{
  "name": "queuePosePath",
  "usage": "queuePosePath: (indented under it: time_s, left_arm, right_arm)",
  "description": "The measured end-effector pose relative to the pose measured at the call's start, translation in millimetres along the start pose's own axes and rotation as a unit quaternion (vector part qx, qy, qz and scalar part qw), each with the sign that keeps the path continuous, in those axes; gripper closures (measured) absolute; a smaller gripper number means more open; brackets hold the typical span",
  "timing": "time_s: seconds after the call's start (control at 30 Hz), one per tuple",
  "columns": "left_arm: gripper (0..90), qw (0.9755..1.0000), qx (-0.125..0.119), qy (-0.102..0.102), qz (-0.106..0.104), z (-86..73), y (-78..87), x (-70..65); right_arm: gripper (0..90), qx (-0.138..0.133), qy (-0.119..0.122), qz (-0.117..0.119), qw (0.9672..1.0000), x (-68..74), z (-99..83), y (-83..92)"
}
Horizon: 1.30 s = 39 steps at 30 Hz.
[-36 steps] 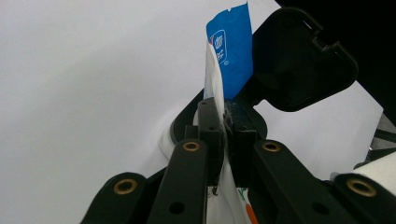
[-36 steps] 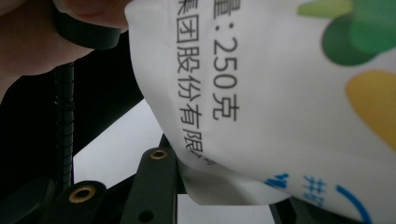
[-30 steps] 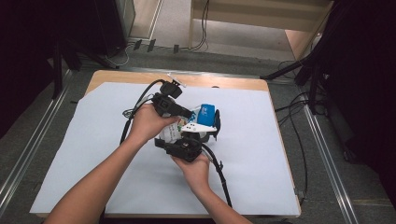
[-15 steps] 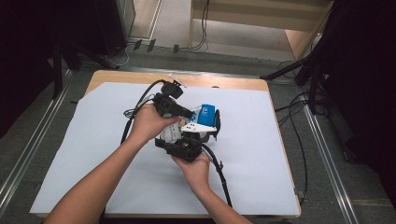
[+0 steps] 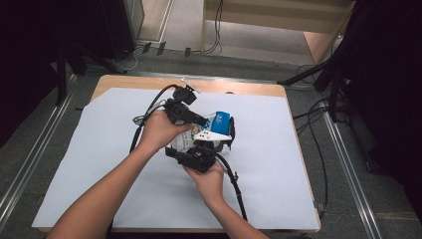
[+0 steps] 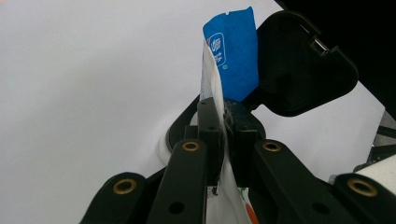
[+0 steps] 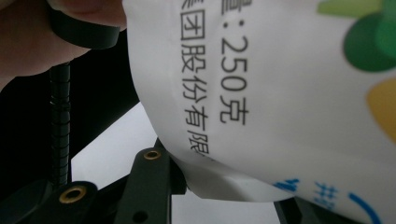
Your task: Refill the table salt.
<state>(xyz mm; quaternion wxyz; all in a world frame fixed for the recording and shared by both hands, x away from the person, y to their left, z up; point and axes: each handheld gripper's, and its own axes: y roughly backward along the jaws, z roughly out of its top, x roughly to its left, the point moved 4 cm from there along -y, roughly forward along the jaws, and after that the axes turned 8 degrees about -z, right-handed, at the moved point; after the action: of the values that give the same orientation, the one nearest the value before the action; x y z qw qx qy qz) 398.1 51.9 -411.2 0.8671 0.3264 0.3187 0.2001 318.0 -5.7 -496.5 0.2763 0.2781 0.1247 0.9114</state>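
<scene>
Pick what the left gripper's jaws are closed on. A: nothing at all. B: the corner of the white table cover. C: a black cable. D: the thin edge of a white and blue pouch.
D: in the left gripper view the left gripper pinches the flat edge of the white and blue pouch, whose blue top rises above the jaws.

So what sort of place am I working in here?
Likely a lab or recording setup: a wooden table under a white sheet, dark stands beside it, and loose cables on the floor behind.

pouch (image 7: 280, 93) cut off by frame edges, its lower print blurred
</scene>
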Motion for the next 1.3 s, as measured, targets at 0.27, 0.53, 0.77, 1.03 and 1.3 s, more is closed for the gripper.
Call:
queuePosePath:
  time_s: [0.27,0.53,0.77,1.03,1.3]
  left_arm:
    - [87.3,1.0000,0.001,-0.003,-0.002,-0.2,0.0,-0.2]
    - [87.4,1.0000,0.000,-0.005,-0.004,-0.2,0.1,-0.2]
    - [87.4,1.0000,-0.004,-0.004,-0.006,-1.6,0.6,0.1]
    - [86.8,0.9998,-0.008,-0.004,-0.019,-10.7,3.0,6.5]
    - [86.1,0.9993,-0.016,-0.012,-0.031,-17.8,6.6,9.8]
  right_arm:
    - [67.0,0.001,0.001,0.000,1.0000,0.1,-0.4,-0.4]
    - [67.1,0.000,0.004,-0.001,1.0000,0.3,-0.5,-0.7]
    - [66.8,0.000,0.006,-0.001,1.0000,0.3,-0.4,-0.3]
    - [66.6,0.011,0.017,-0.006,0.9998,1.4,-6.0,-4.6]
    - [65.6,0.017,0.030,-0.015,0.9993,1.2,-10.0,-7.0]
